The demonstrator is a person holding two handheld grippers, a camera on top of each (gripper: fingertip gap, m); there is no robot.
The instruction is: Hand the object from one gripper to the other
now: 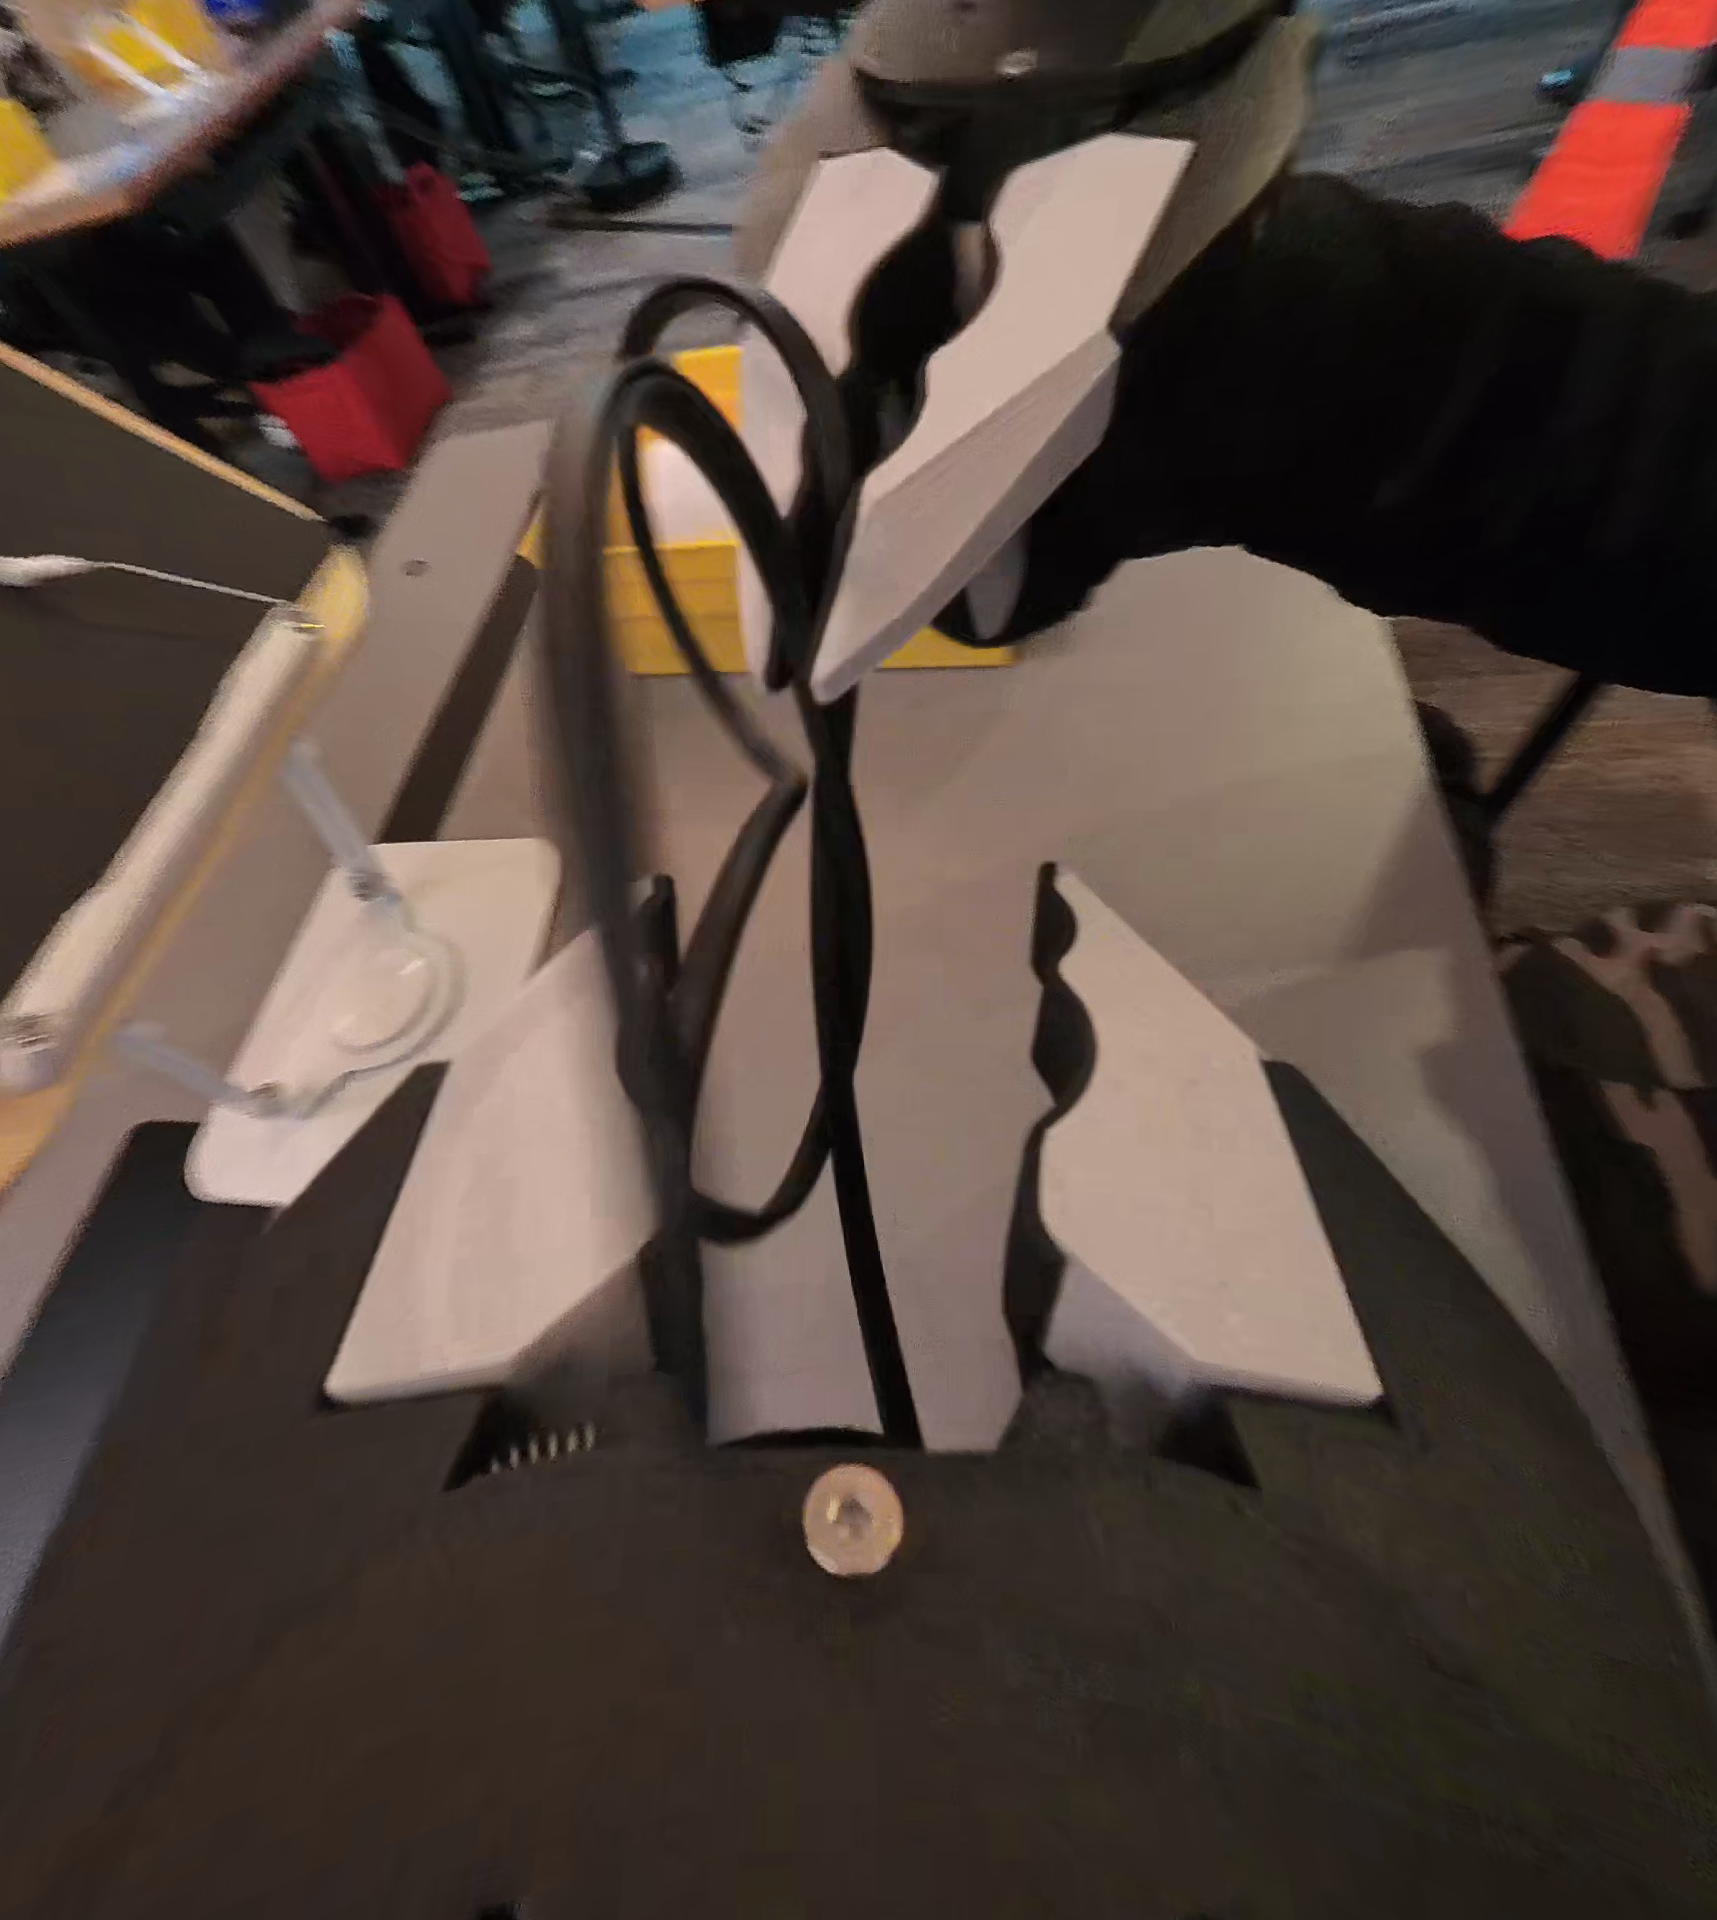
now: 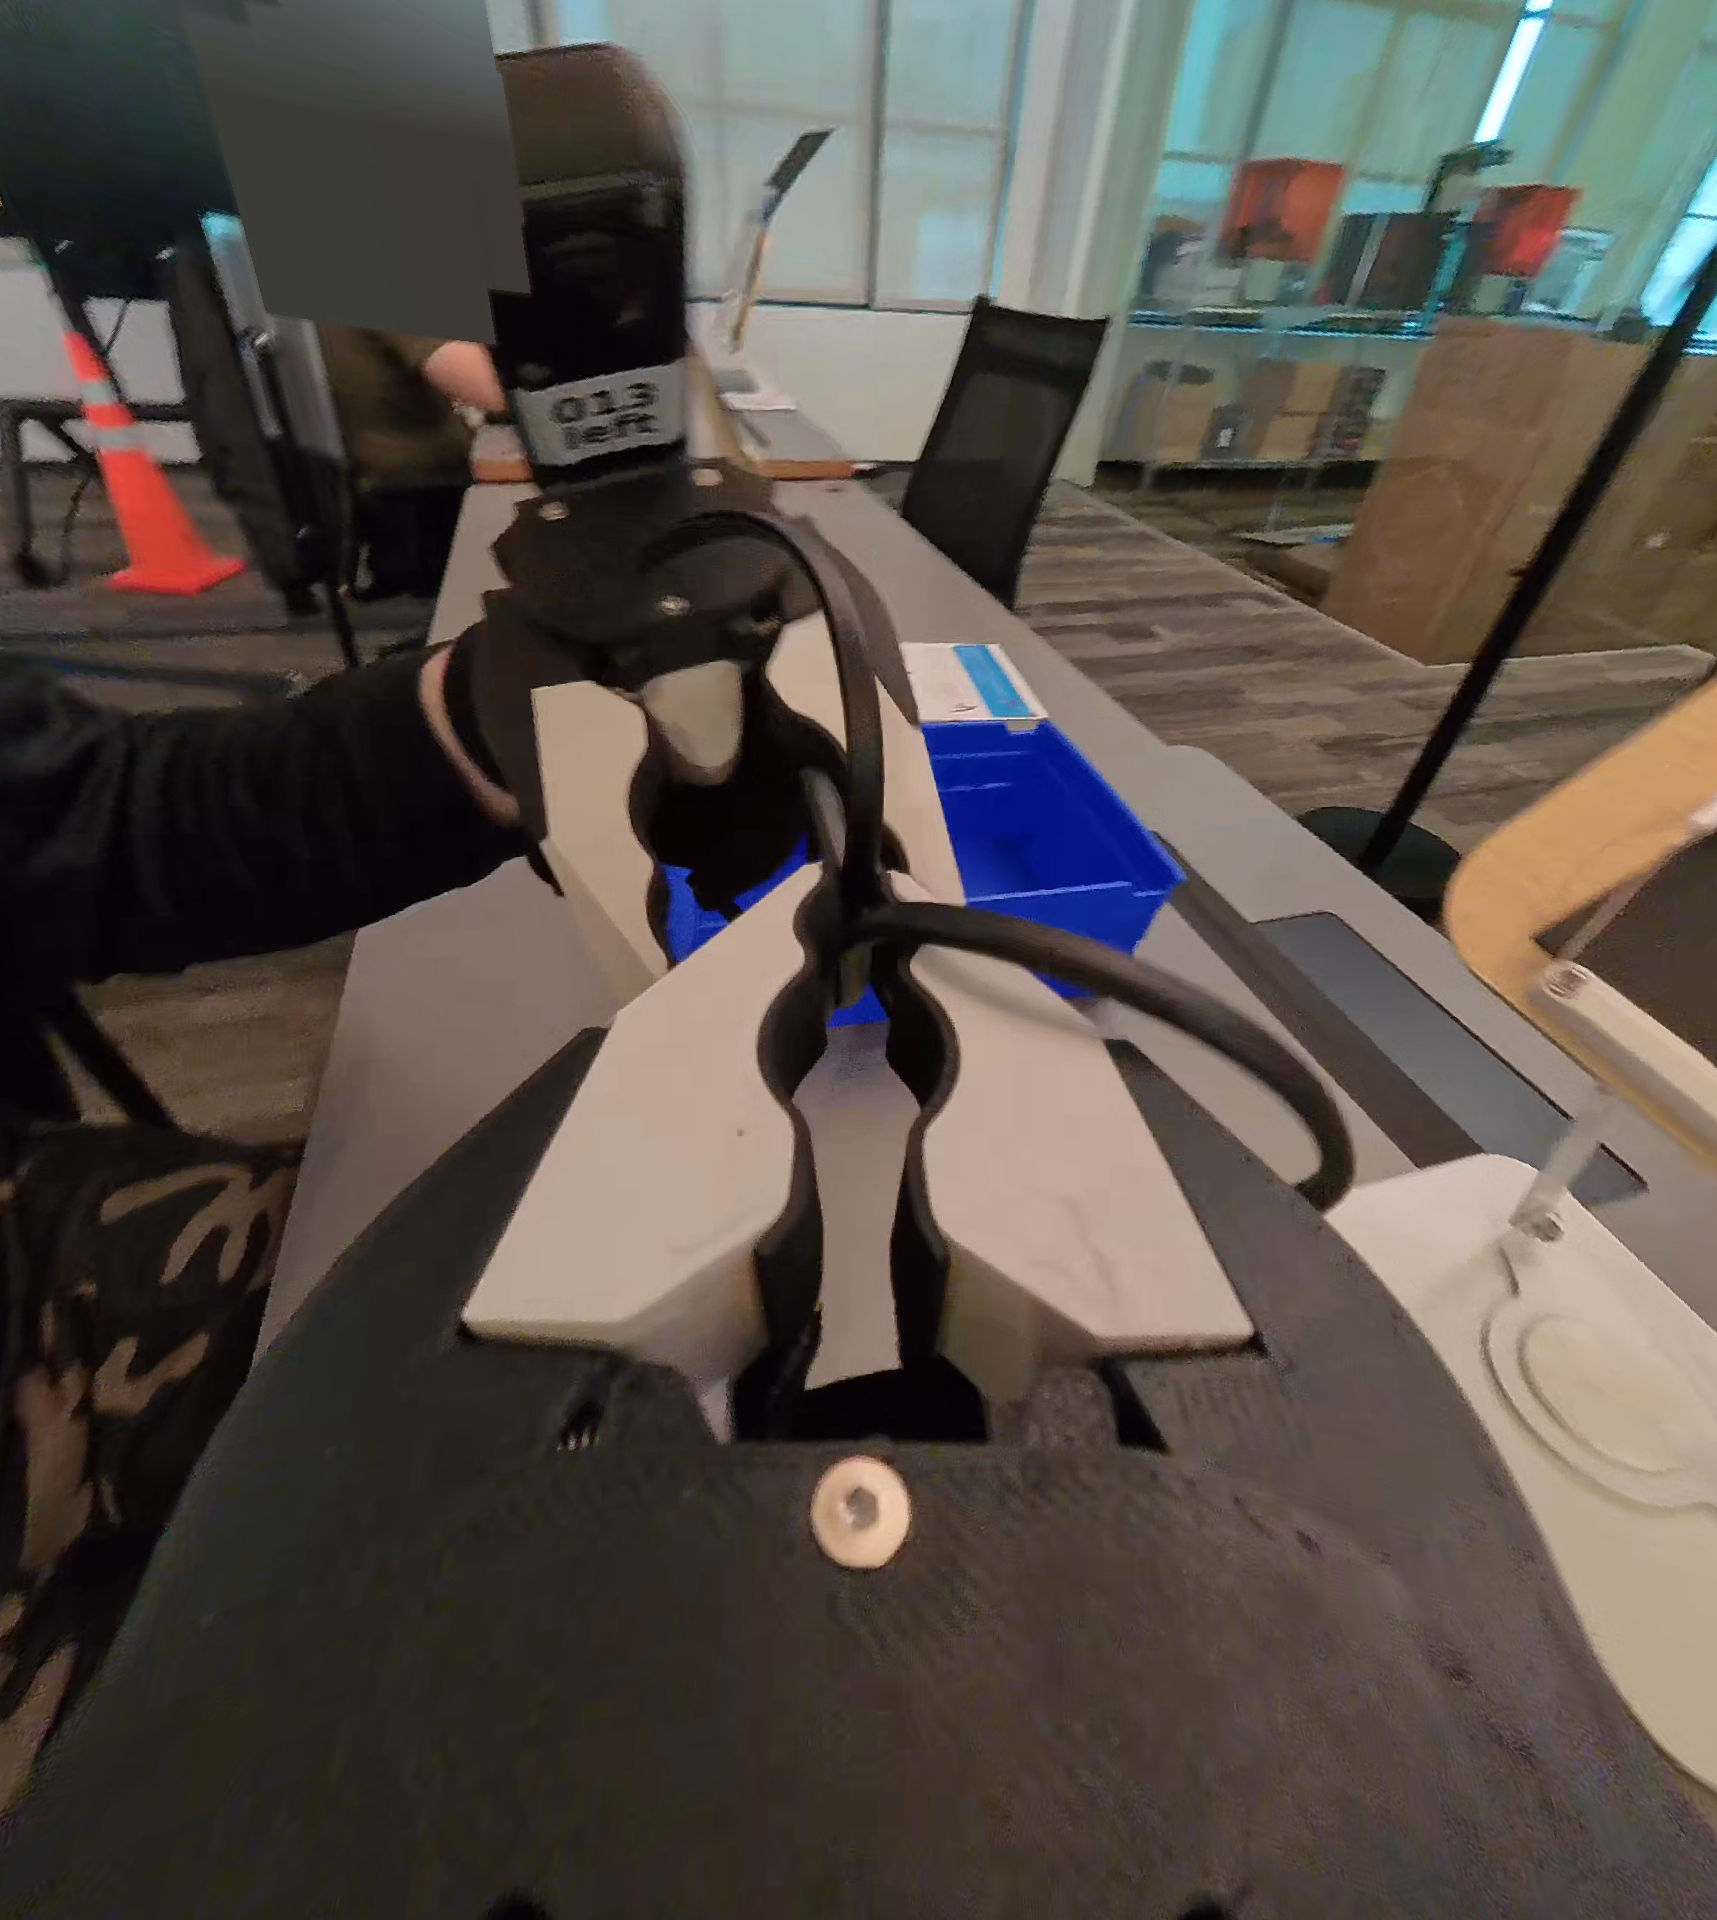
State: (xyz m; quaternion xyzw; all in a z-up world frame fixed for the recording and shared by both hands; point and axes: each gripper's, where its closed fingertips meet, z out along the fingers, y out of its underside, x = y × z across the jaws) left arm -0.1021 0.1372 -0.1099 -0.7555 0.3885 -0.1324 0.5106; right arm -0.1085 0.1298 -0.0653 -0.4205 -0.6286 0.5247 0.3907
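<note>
Meanwhile the left tool [image 1: 849, 883] stands wide apart around the looped black cable [image 1: 823, 935], which hangs between its fingers, while the right tool [image 2: 859, 894] just beyond is clamped narrow on the cable's upper loop, above the grey counter [image 1: 1197, 790].

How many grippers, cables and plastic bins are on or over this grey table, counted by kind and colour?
grippers: 2, the left gripper and the right gripper
black cable: 1
blue bin: 1
yellow bin: 1
Total: 5
</note>
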